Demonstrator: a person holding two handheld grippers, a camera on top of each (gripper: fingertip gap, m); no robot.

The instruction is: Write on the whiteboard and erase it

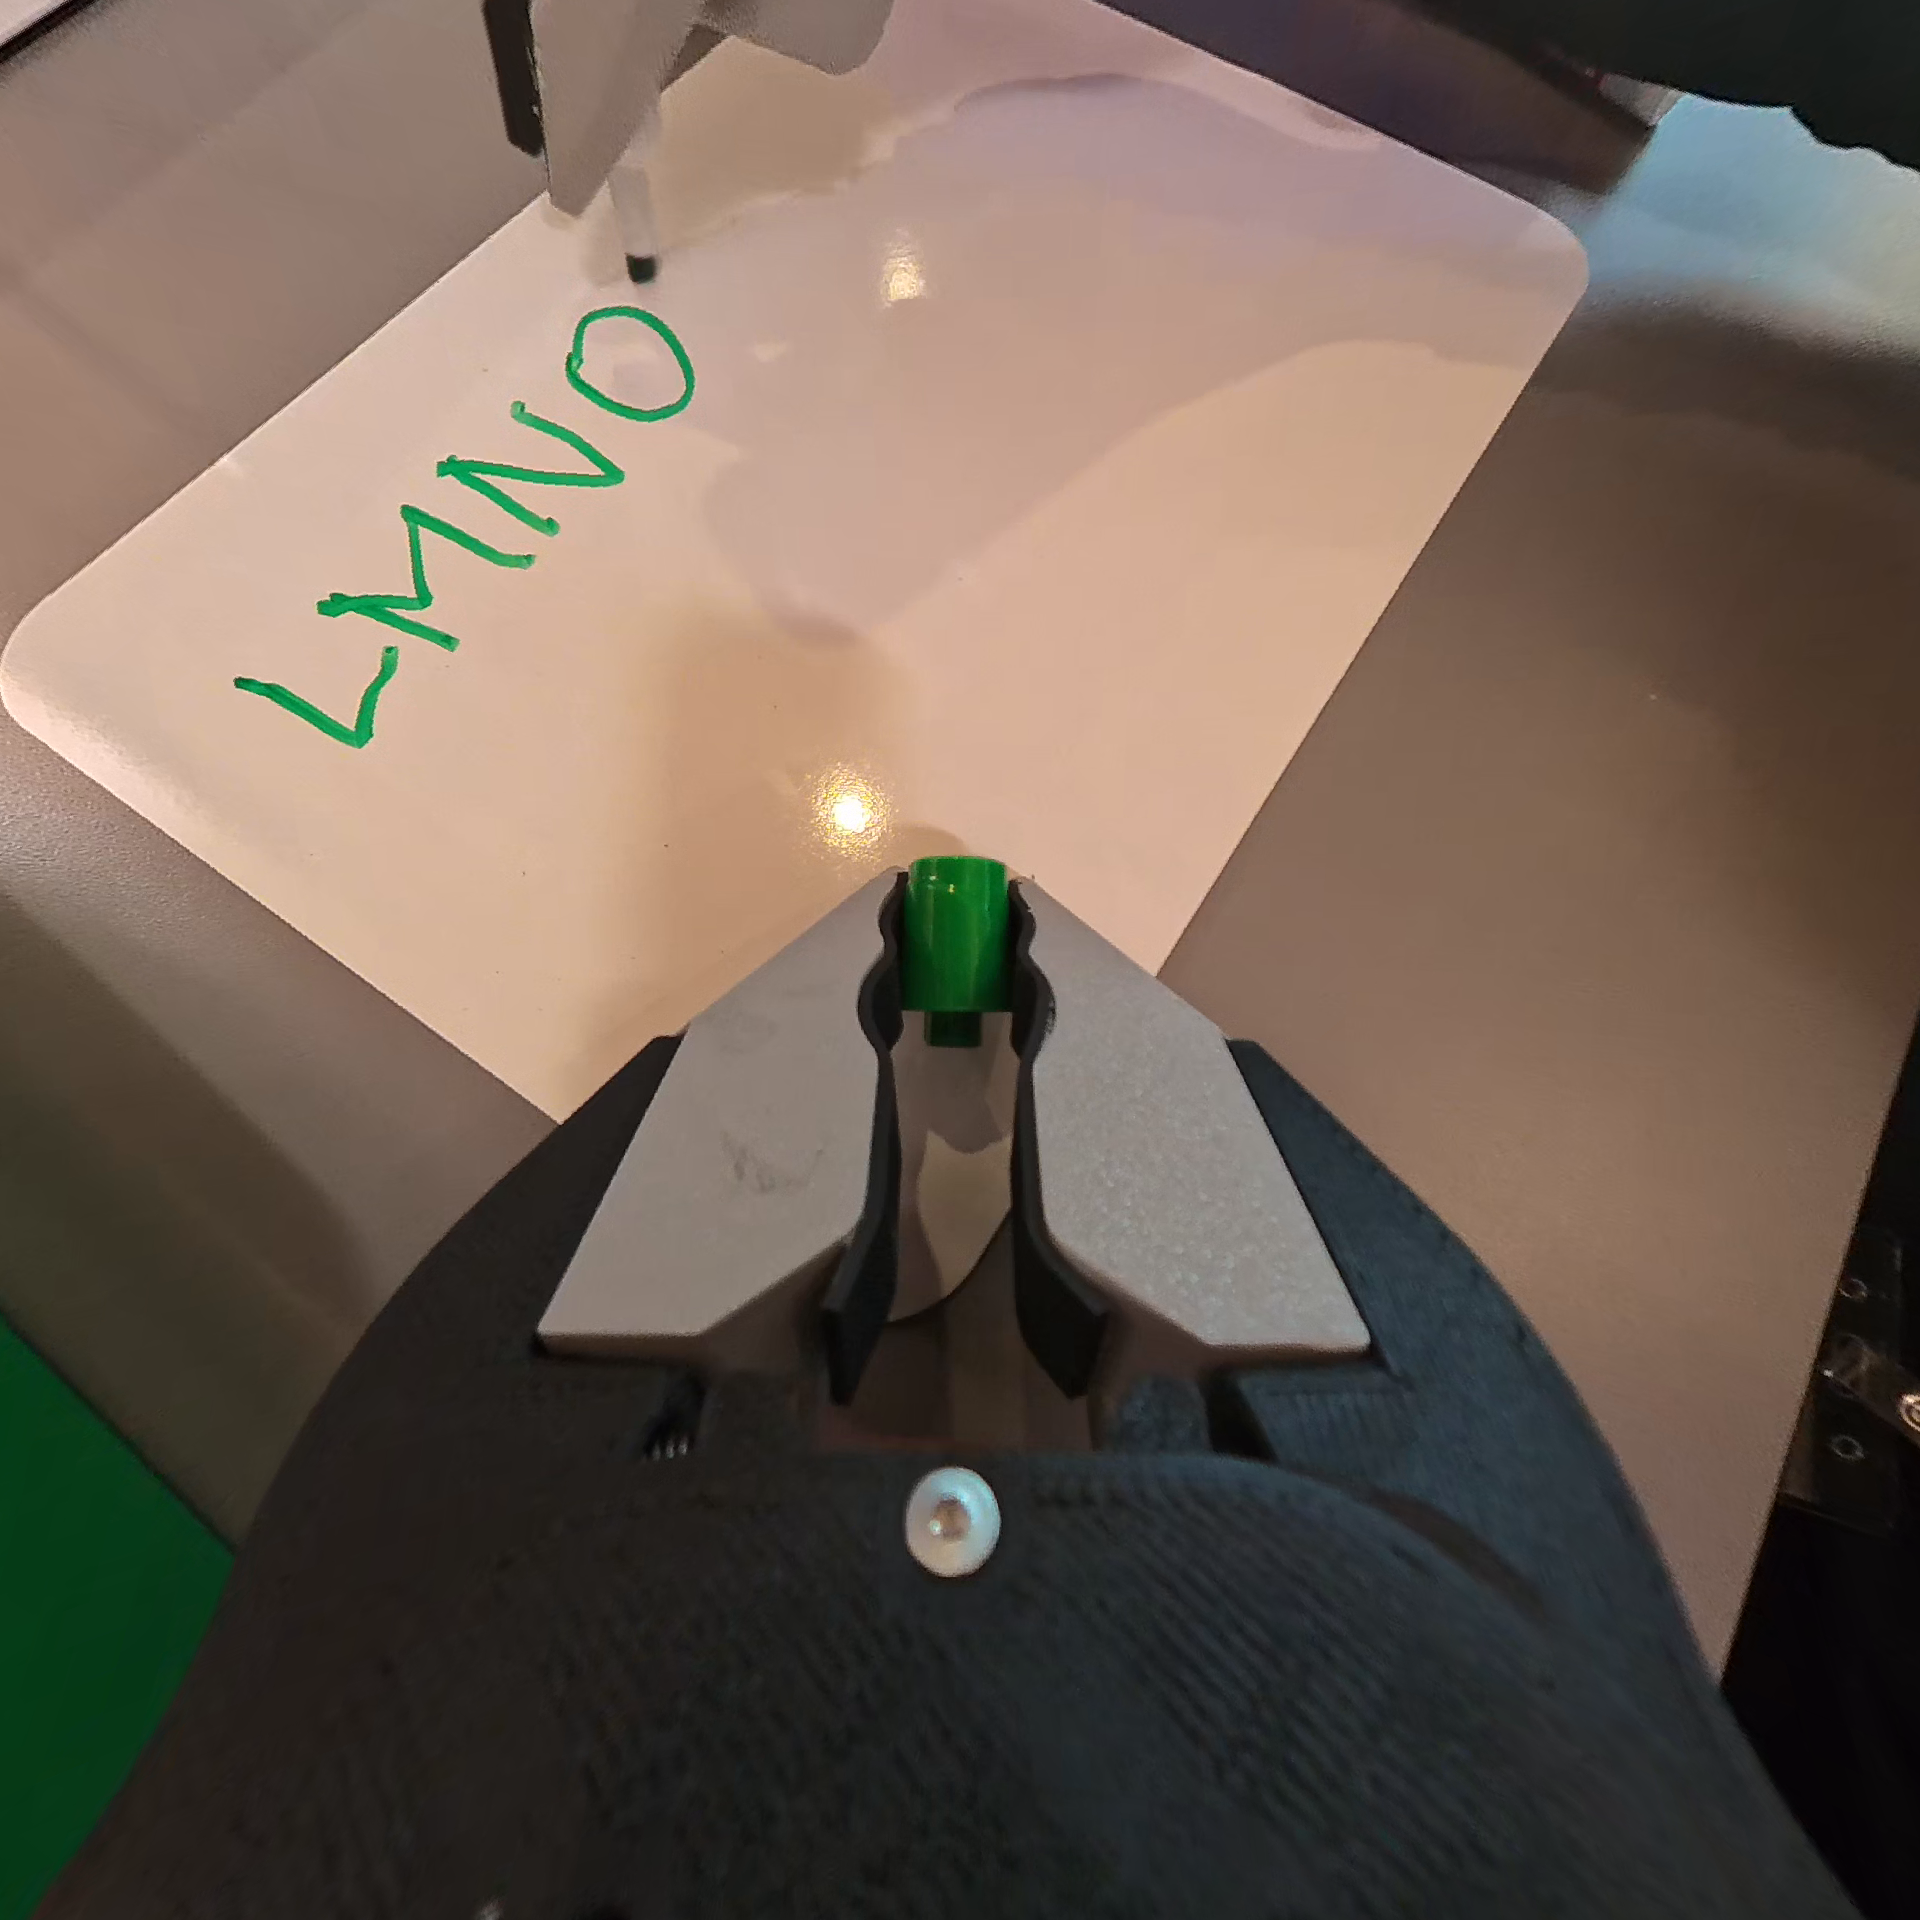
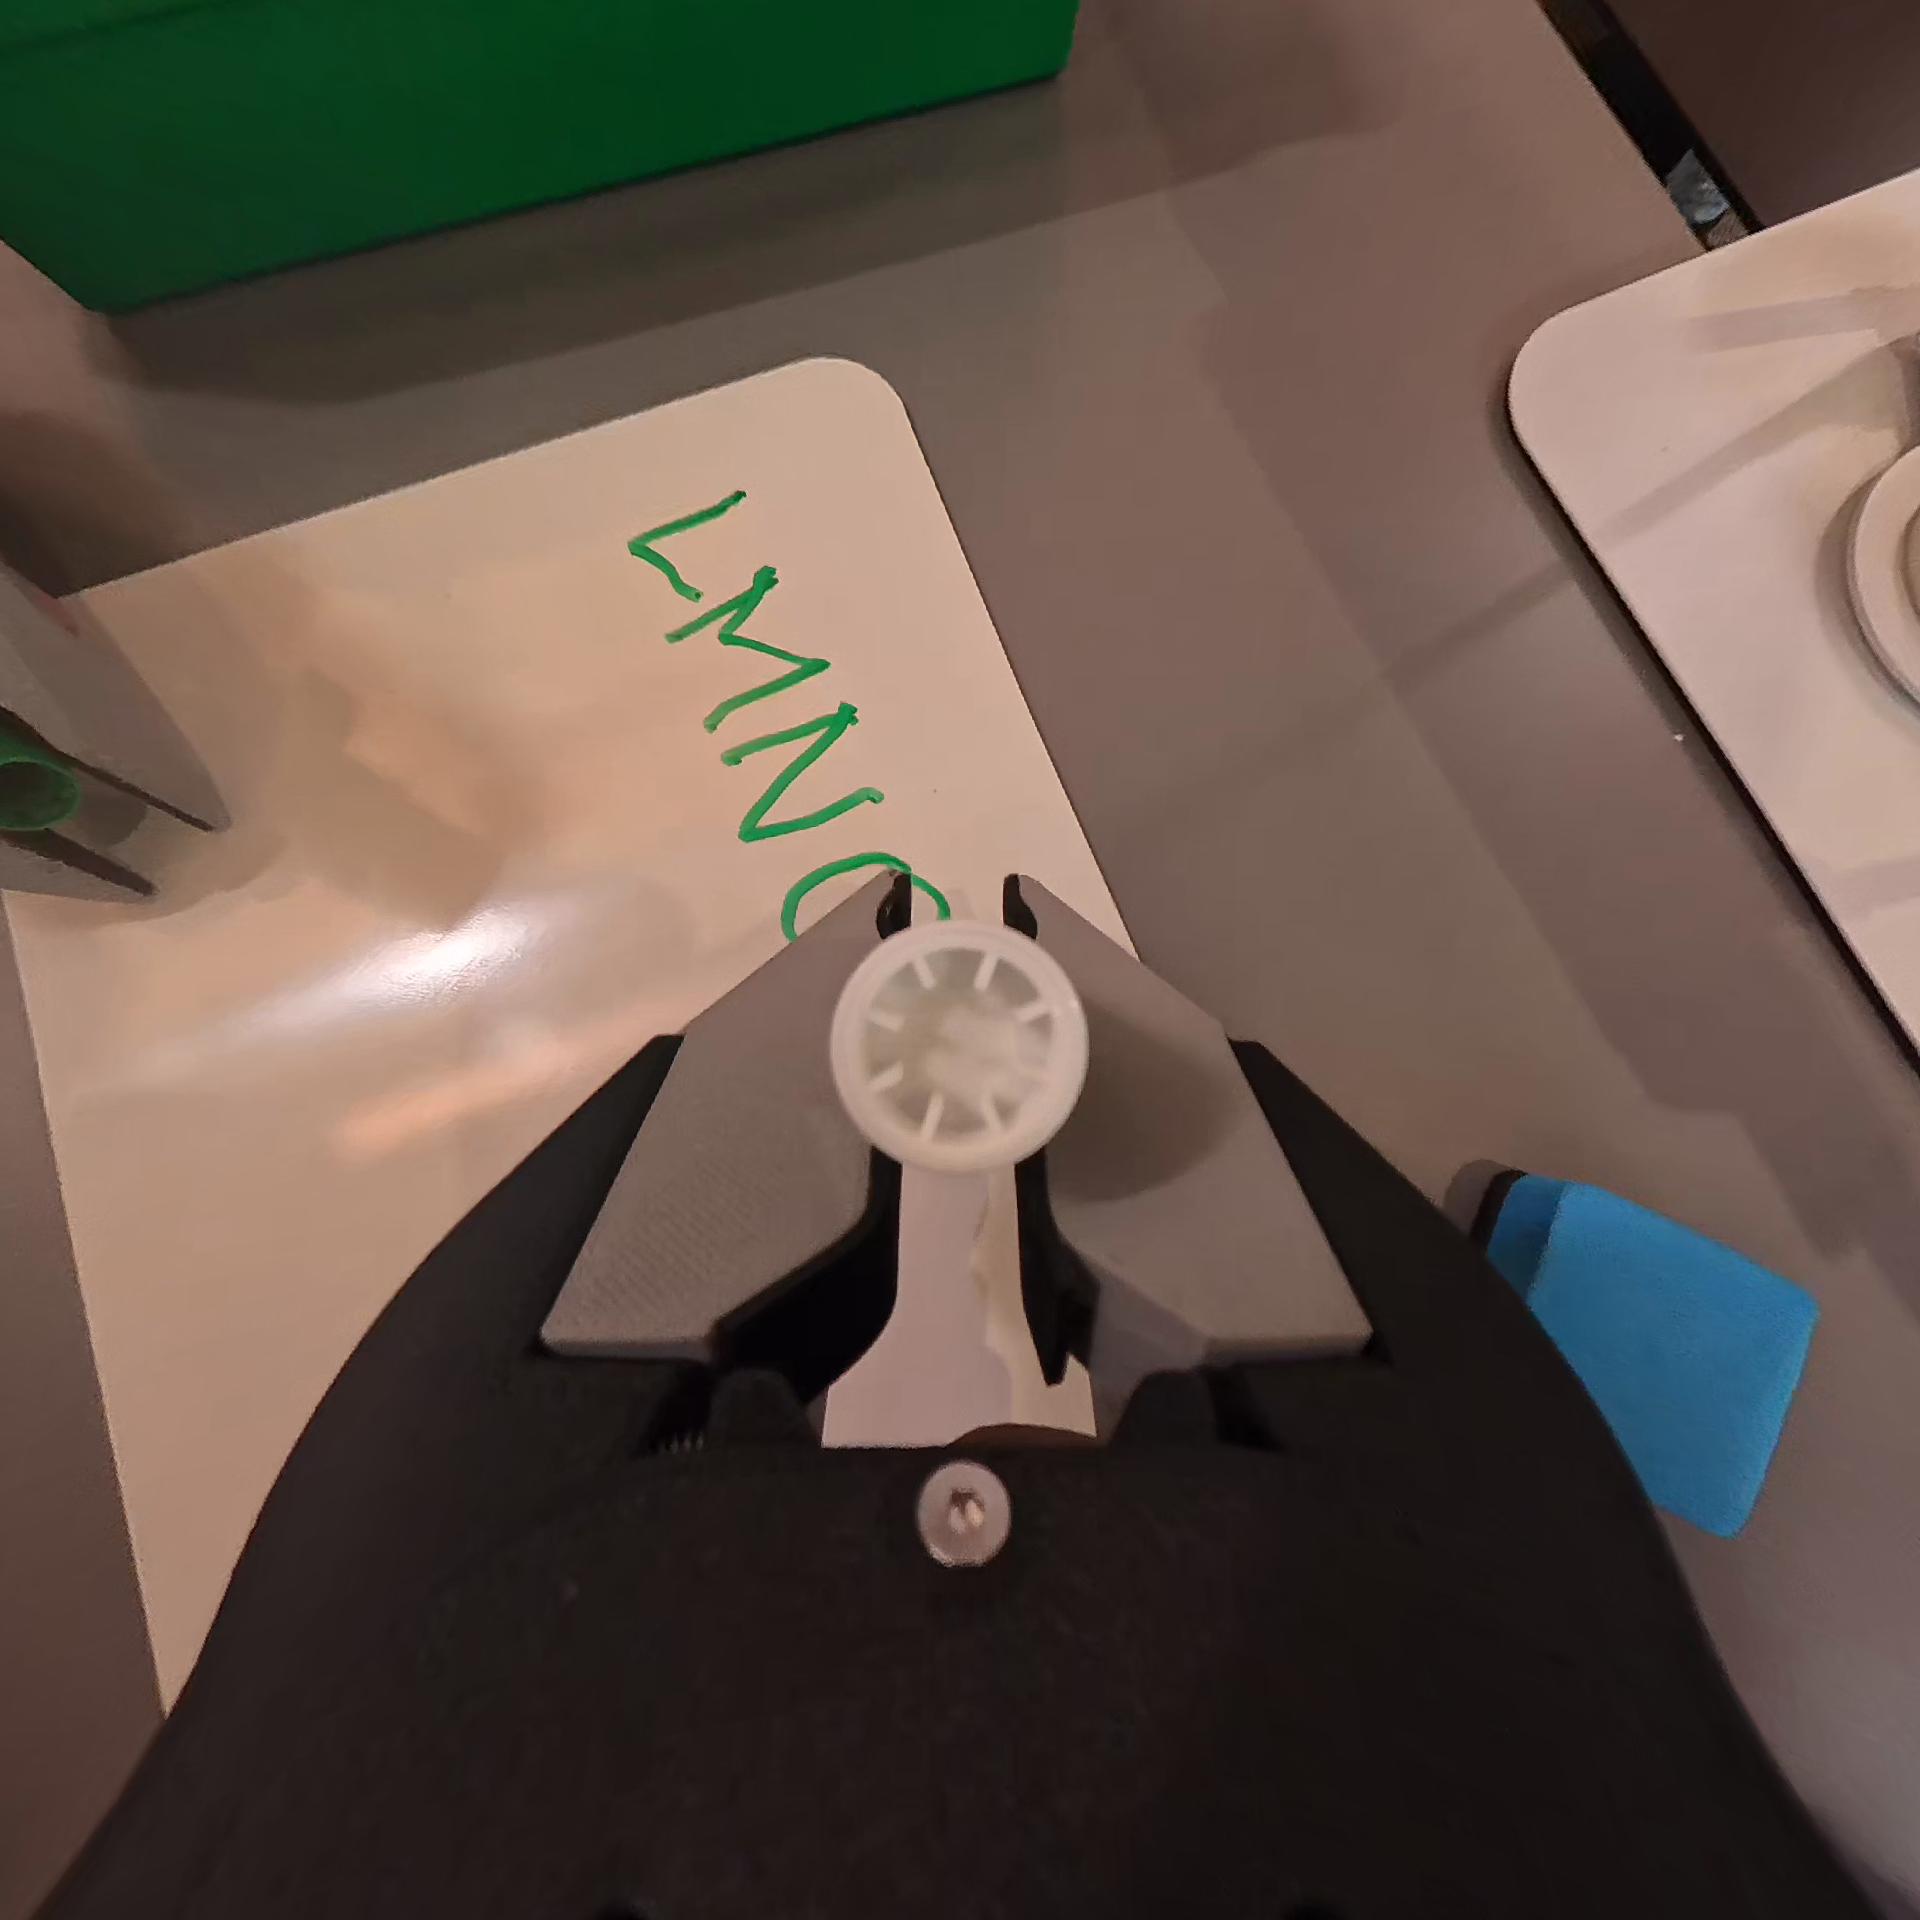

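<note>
A white whiteboard (image 1: 1039, 520) lies flat on the grey table, with green handwriting (image 1: 468, 530) across it; the whiteboard (image 2: 416, 1039) and the writing (image 2: 769, 707) also show in the right wrist view. My left gripper (image 1: 956, 894) is shut on a green marker cap (image 1: 954, 935) over the board's near edge. My right gripper (image 2: 956, 894) is shut on a white marker (image 2: 958, 1049), seen end-on. In the left wrist view the marker's dark tip (image 1: 641, 265) hovers just past the last written letter, held by the right gripper (image 1: 603, 197).
A blue eraser (image 2: 1652, 1351) lies on the table right of the board. A green box (image 2: 468, 125) stands behind the board. A second white board (image 2: 1662, 540) with a round grey object is at the right. The left gripper (image 2: 62, 790) with the cap shows at the left. There is about 15 centimeters between the tips of the two grippers.
</note>
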